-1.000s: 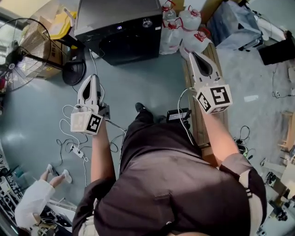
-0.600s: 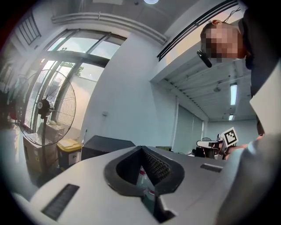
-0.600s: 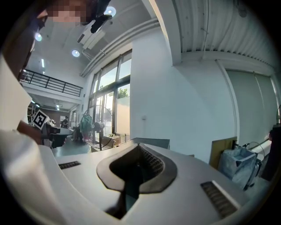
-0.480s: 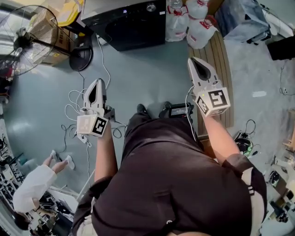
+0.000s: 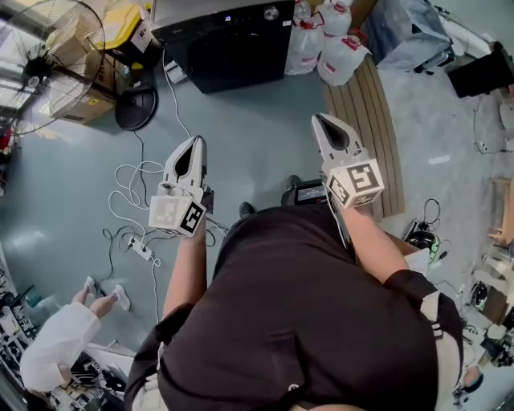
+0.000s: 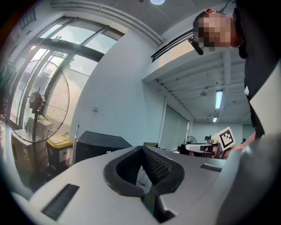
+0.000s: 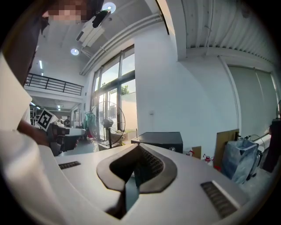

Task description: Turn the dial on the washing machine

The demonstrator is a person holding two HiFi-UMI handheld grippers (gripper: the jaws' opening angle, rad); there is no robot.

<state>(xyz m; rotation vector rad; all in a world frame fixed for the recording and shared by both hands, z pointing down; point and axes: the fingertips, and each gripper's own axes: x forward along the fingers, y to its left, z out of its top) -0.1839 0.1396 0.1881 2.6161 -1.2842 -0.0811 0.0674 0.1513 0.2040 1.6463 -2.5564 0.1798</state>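
The black washing machine (image 5: 225, 44) stands on the floor at the top of the head view, its silver dial (image 5: 271, 13) on the top right corner of the front. Both grippers hang in the air well short of it. My left gripper (image 5: 193, 145) is shut and holds nothing. My right gripper (image 5: 323, 122) is also shut and empty. In the left gripper view the washing machine (image 6: 99, 145) shows beyond the closed left gripper (image 6: 147, 173). In the right gripper view the washing machine (image 7: 160, 140) and dial (image 7: 173, 149) lie straight beyond the closed right gripper (image 7: 136, 169).
A standing fan (image 5: 48, 56) and a yellow bin (image 5: 120, 20) are left of the machine. Water jugs (image 5: 337, 48) and a slatted wooden bench (image 5: 373, 120) are to its right. Cables (image 5: 136, 201) and a power strip (image 5: 138, 250) lie on the floor. A person (image 5: 56, 353) crouches at the lower left.
Both grippers have drawn a little inward toward each other and stay shut. The view has shifted, so the washing machine sits higher in the frame.
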